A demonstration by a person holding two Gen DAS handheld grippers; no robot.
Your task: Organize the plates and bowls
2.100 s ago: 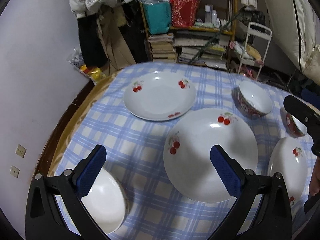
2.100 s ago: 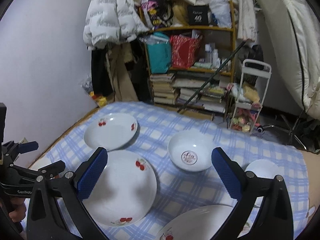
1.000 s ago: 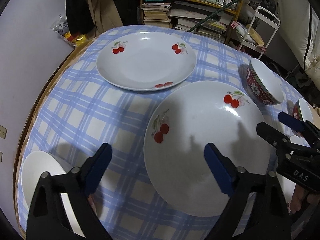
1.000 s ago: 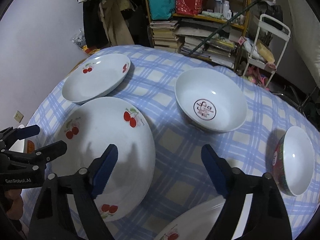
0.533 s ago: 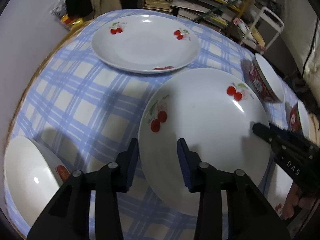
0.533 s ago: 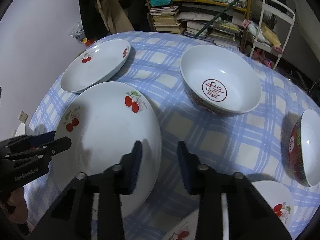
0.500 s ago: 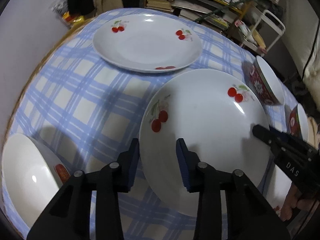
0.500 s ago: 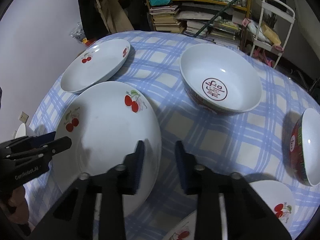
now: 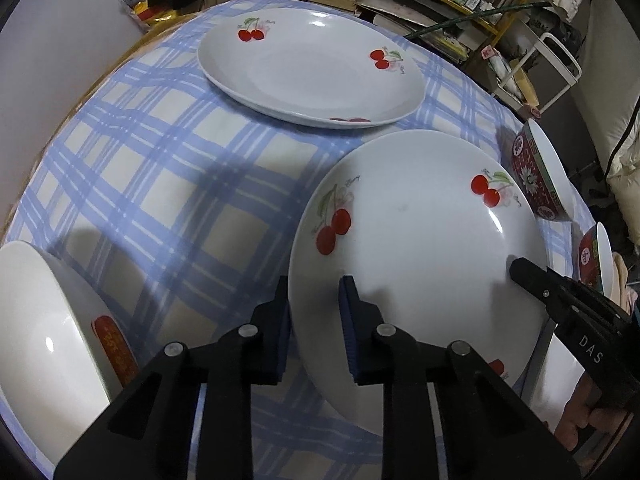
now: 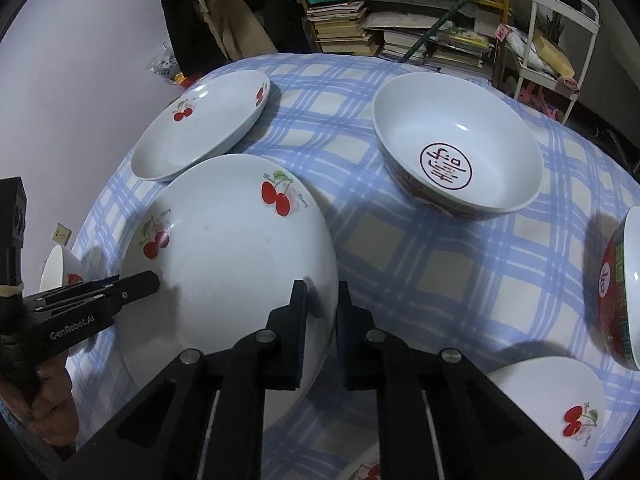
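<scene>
— While the blue-checked tablecloth (image 9: 168, 168) covers the whole round table, what is the biggest dish on it?

— The large cherry plate (image 9: 416, 248) near the middle. Both grippers sit on its rim, on opposite sides.

— How do they stand?

— The left gripper (image 9: 314, 320) has one blue pad inside the plate and the other outside under the edge, so the rim lies between the pads. Its jaws have just been closing and look clamped on the plate. The right gripper (image 10: 322, 316) straddles the far rim the same way, its jaws also just closed down onto the edge. In the left wrist view it shows as a black bar lying across the plate's right side.

— And the next dishes by size?

— A second cherry plate (image 9: 312, 68) lies beyond the large one, close to it; whether the rims touch cannot be told. A wide white bowl (image 10: 456, 144) with a red character inside stands to the right of the large plate, apart from it. Another white bowl (image 9: 44, 344) sits at the left table edge beside the left gripper.

— Anything smaller?

— A smaller cherry plate (image 10: 552, 404) is at the near right, and a small red-patterned bowl (image 10: 620, 292) stands just past it.
</scene>
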